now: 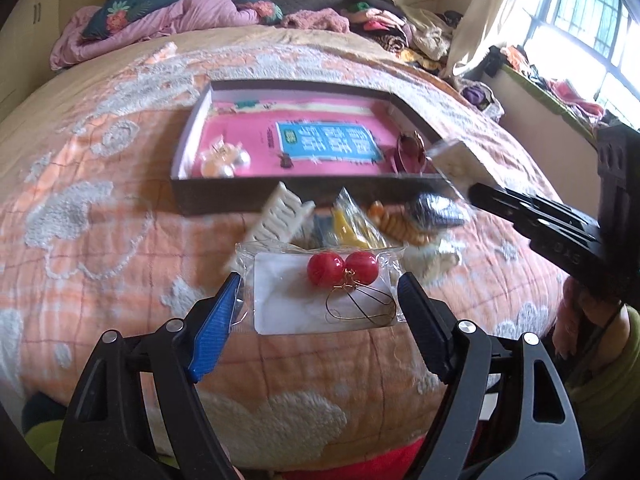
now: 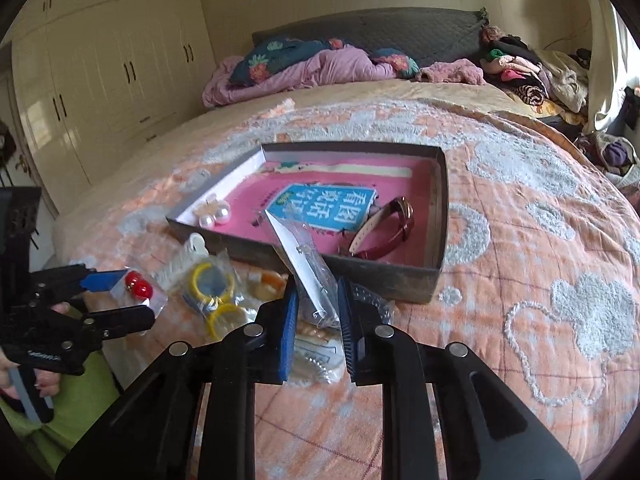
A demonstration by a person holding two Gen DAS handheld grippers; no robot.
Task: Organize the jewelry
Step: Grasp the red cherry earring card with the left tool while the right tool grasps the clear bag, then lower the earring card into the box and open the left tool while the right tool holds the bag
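The left gripper (image 1: 320, 300) tilts down over the bed (image 1: 100, 220), its jaws wide, clamped on the two side edges of a packet (image 1: 320, 292) lifted off the bed. The right gripper (image 2: 318, 316) also tilts down over the bed, jaws nearly together, pinching a bag (image 2: 308, 272) that stands up between the pads. A hand (image 2: 44, 384) grips the left gripper's handle, near the bed's edge.

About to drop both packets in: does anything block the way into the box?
Nothing visible does. The box is open-topped, beyond both the red earring packet and the clear packet; only its near wall stands between, and must be cleared.
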